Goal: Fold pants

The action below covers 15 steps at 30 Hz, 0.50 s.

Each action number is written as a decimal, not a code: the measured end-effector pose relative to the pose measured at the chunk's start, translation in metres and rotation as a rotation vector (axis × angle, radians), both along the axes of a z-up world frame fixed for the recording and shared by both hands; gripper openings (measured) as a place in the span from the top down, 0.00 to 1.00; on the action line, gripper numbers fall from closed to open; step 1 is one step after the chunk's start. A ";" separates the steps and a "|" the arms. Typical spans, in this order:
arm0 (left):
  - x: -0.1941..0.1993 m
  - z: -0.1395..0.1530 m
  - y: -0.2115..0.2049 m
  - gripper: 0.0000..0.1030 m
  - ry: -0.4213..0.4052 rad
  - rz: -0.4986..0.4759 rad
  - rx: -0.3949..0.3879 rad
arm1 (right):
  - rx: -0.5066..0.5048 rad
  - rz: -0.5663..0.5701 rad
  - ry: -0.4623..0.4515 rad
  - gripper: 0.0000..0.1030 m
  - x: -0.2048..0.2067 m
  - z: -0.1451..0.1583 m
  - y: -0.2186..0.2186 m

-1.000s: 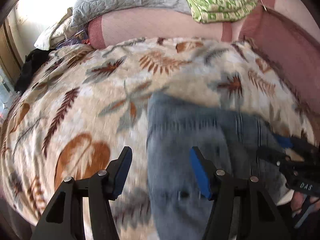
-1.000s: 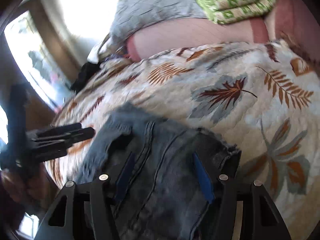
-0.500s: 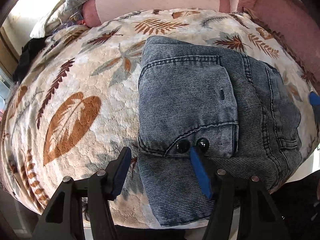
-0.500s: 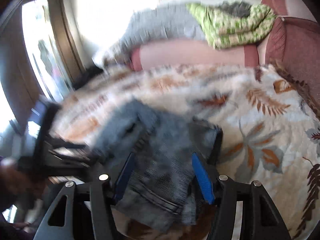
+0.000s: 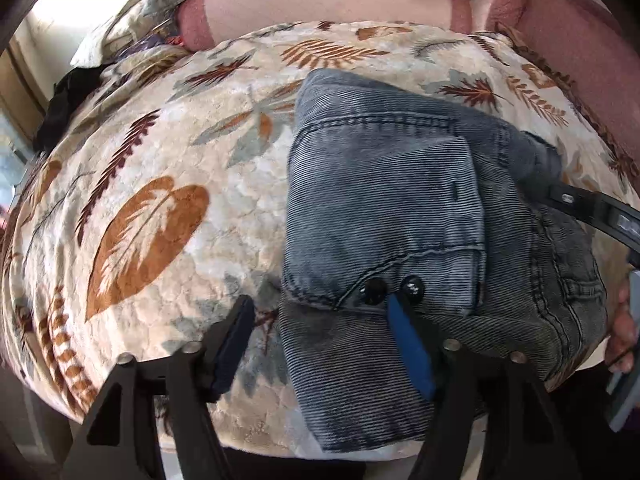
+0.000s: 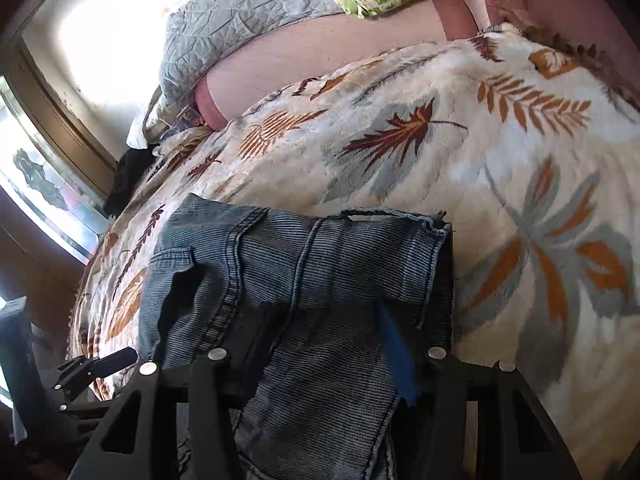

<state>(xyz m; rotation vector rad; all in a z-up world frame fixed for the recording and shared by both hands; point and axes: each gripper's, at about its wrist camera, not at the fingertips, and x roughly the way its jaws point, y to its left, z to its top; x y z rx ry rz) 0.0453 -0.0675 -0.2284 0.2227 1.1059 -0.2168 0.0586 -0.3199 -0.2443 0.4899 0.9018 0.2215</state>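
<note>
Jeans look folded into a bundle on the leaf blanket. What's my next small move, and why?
Probably lift the left claw clear: its jaws are opening, gripping nothing, over the jeans, a compact bundle on the blanket. The right claw, closing over denim, can press the bundle flat.

left wrist: steep look down, close over pants (image 5: 400, 200)
right wrist: shallower, close above pants (image 6: 300, 264)
shared: pants, leaf blanket (image 5: 160, 200)
</note>
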 end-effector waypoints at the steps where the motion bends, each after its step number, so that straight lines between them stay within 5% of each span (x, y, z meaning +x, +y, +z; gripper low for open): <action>1: 0.000 0.001 0.002 0.30 0.016 0.002 -0.012 | -0.013 -0.002 -0.016 0.45 -0.006 0.005 0.000; 5: -0.005 0.012 0.015 0.30 0.063 0.024 -0.085 | 0.028 0.009 -0.076 0.45 -0.036 0.024 -0.005; 8: -0.020 0.018 0.012 0.30 0.013 -0.014 -0.050 | -0.024 0.065 -0.140 0.45 -0.065 0.042 0.010; 12: -0.032 0.002 -0.003 0.30 -0.033 -0.089 0.060 | -0.106 0.130 0.055 0.41 -0.073 0.001 0.038; 15: -0.031 0.015 0.003 0.30 -0.030 -0.072 0.028 | -0.228 0.144 0.025 0.42 -0.080 0.015 0.053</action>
